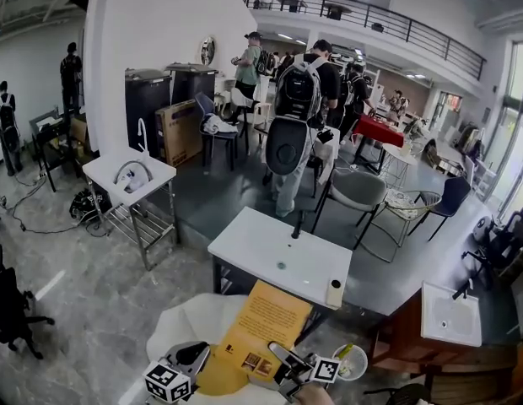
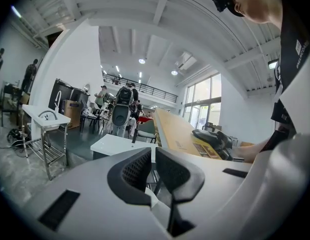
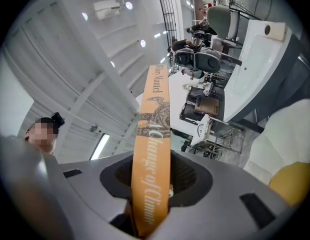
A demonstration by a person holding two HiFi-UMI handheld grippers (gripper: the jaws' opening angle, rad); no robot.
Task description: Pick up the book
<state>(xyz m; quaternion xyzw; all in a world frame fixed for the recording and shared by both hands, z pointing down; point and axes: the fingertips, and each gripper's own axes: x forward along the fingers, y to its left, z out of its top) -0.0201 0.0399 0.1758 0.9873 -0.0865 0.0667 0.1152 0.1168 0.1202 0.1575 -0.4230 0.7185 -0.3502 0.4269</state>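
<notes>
- Pinching the book [image 3: 152, 134] by its lower end, the right gripper [image 3: 154, 181] has one pad pressed against each cover, and the orange spine runs up between them.
- The spine reads "Hilary Mantel" and "A Change of Climate" in the right gripper view.
- In the head view the book [image 1: 266, 323] is off every surface, its orange cover facing up and tilted away from the person. The right gripper [image 1: 288, 363] grips its near right corner.
- The book hangs over a white rounded seat [image 1: 190, 321] with a yellow pad, just in front of the near edge of a white table [image 1: 261, 256].
- The left gripper [image 1: 187, 359] hovers just beside the book's near left corner; whether it touches the cover cannot be told.
- In its own view the left gripper [image 2: 152, 166] has its claw drawn together, only a sliver between the pads and nothing in them. The book [image 2: 177, 131] stretches away to its right, with the right gripper [image 2: 215, 139] on it.
- A small pale bottle [image 1: 334, 294] stands at the near right corner of the white table.
- Several people with backpacks [image 1: 299, 91] stand well beyond the table among chairs.
</notes>
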